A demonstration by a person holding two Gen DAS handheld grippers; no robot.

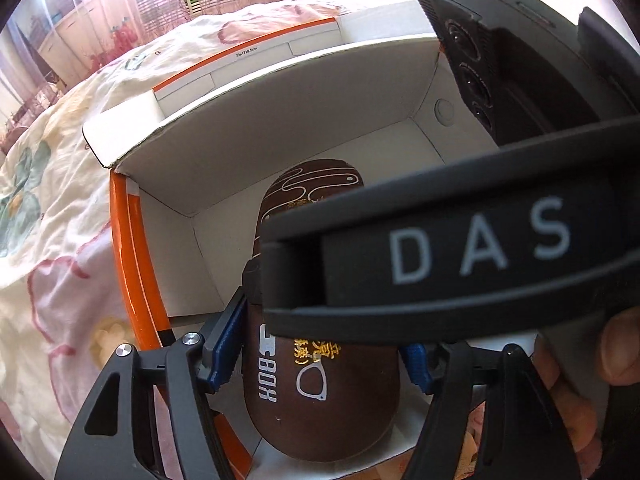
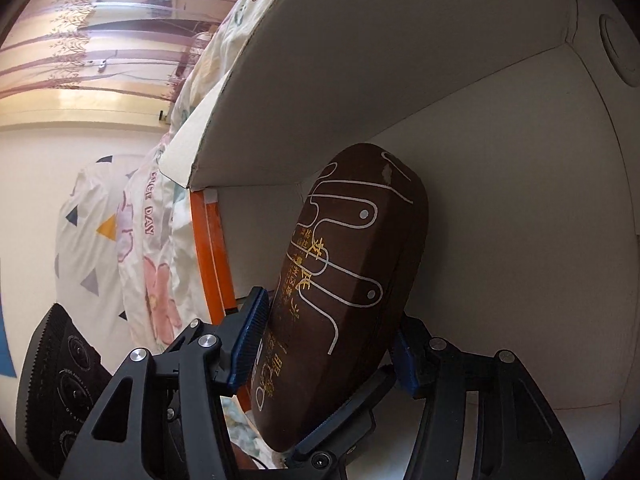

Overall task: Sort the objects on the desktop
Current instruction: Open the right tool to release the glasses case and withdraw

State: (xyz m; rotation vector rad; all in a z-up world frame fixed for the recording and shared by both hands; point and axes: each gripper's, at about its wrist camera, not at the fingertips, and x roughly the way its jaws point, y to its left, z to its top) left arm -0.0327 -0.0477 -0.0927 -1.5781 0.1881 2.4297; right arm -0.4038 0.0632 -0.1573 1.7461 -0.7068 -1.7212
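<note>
"DAS" on black strap point(image 1: 460, 248), "BOX" on brown case point(image 1: 320, 396), "DAY" on bedding point(image 2: 146, 216).

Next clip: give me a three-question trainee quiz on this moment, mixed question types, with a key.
1. True or false: the brown glasses case lies outside the white cardboard box.
2. Which colour is the box's outer edge: A orange, B green, C black?
3. Fill in: the right hand-held gripper is shut on the ____.

Key: 1 false; 2 A; 3 glasses case
</note>
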